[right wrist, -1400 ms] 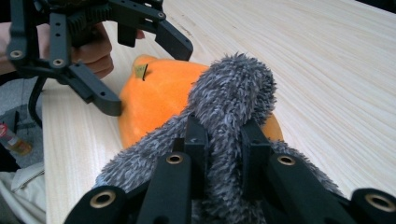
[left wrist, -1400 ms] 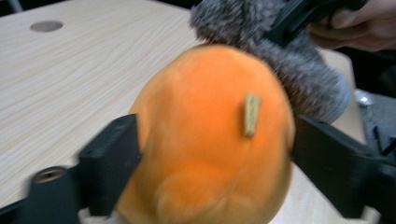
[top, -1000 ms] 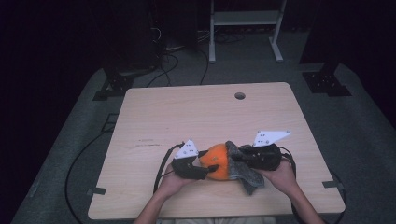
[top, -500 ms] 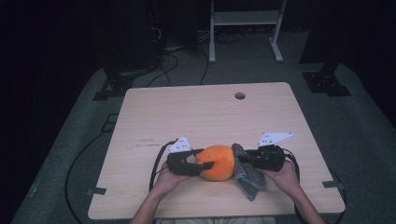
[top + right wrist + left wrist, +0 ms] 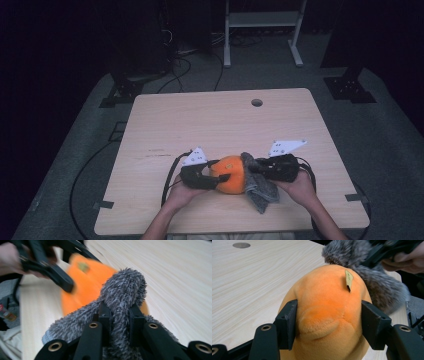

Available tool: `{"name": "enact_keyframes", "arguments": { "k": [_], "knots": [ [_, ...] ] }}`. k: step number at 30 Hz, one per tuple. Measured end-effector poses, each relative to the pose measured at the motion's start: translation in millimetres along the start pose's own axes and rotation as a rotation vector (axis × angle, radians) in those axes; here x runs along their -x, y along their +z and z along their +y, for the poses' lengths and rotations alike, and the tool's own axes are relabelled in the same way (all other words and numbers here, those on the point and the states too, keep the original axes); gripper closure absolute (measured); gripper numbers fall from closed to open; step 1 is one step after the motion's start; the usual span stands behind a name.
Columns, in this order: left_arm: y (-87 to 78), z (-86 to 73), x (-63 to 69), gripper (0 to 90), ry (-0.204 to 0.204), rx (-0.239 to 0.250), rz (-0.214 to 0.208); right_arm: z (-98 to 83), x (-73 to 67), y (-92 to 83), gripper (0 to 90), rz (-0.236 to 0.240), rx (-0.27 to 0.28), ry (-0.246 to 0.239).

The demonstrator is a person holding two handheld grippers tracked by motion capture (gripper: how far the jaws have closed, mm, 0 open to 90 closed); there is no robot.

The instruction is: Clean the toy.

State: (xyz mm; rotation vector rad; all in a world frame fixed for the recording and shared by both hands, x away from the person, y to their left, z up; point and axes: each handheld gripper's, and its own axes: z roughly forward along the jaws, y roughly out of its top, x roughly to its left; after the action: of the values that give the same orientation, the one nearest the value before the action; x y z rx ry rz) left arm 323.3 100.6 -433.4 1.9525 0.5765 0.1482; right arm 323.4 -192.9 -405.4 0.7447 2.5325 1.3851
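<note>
An orange plush toy (image 5: 229, 175) lies near the table's front edge, between my two hands. My left gripper (image 5: 216, 178) comes in from the left and is shut on it. In the left gripper view both pads press into the sides of the orange plush toy (image 5: 324, 290), and a small tag sticks up from its top. A grey fuzzy cloth (image 5: 261, 191) drapes against the plush's right side. My right gripper (image 5: 251, 168) is shut on a bunched fold of the grey fuzzy cloth (image 5: 125, 287), with the orange plush toy (image 5: 85, 282) blurred behind it.
The light wooden table (image 5: 200, 125) has a round cable hole (image 5: 256, 102) at its far side. Black cables (image 5: 170, 180) trail off the front left. Beyond the table stand a white frame (image 5: 262, 30) and dark stand feet (image 5: 350, 85) on grey floor.
Both hands have shuffled slightly and the left gripper's plate now sits a little further left. Each gripper keeps its hold, on the plush and on the cloth.
</note>
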Motion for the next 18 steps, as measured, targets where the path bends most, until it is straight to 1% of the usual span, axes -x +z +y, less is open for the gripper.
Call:
{"name": "enact_keyframes", "arguments": {
  "k": [2, 4, 6, 8, 9, 10, 11, 12, 13, 15, 16, 18],
  "knots": [
    [1.0, 1.5, 1.4, 36.9, 0.008, -0.005, 0.008, -6.1, 6.1, -1.8, 76.3, -0.011, -0.011, 0.027],
    [2.9, 2.4, 3.0, 36.5, 0.009, -0.001, 0.019, -6.3, 6.1, -3.8, 76.3, -0.019, -0.009, 0.024],
    [5.5, 3.0, 3.7, 36.1, 0.001, 0.005, 0.023, -0.2, 0.0, -5.8, 76.2, -0.011, 0.013, 0.007],
    [8.5, 2.7, 4.8, 34.9, 0.005, 0.011, 0.030, 10.8, -8.6, -4.5, 76.2, 0.035, 0.055, -0.008],
    [9.1, 2.7, 5.3, 34.3, 0.006, 0.012, 0.033, 16.2, -13.5, -2.2, 76.2, 0.043, 0.057, -0.030],
    [8.8, 2.7, 5.1, 34.0, 0.007, 0.010, 0.035, 20.4, -17.7, 1.0, 76.1, 0.041, 0.050, -0.055],
    [7.4, 2.4, 4.2, 33.8, 0.003, 0.005, 0.036, 22.3, -19.7, 3.2, 76.1, 0.037, 0.042, -0.067],
    [6.5, 1.5, 3.5, 34.0, -0.002, 0.009, 0.032, 22.9, -19.2, 5.2, 76.2, 0.037, 0.038, -0.070],
    [5.5, 0.8, 2.7, 34.6, 0.004, 0.007, 0.028, 21.4, -16.0, 5.3, 76.2, 0.036, 0.038, -0.057],
    [4.8, 0.4, 2.1, 34.8, 0.003, 0.006, 0.017, 15.4, -8.1, 4.7, 76.3, 0.021, 0.027, -0.032],
    [4.3, 0.3, 1.8, 34.8, 0.002, 0.005, 0.014, 10.3, -2.6, 3.5, 76.3, 0.019, 0.024, -0.005],
    [4.1, 0.2, 1.5, 34.6, 0.001, 0.005, 0.014, -2.8, 8.2, 0.8, 76.3, -0.013, 0.003, 0.038]
  ]
}}
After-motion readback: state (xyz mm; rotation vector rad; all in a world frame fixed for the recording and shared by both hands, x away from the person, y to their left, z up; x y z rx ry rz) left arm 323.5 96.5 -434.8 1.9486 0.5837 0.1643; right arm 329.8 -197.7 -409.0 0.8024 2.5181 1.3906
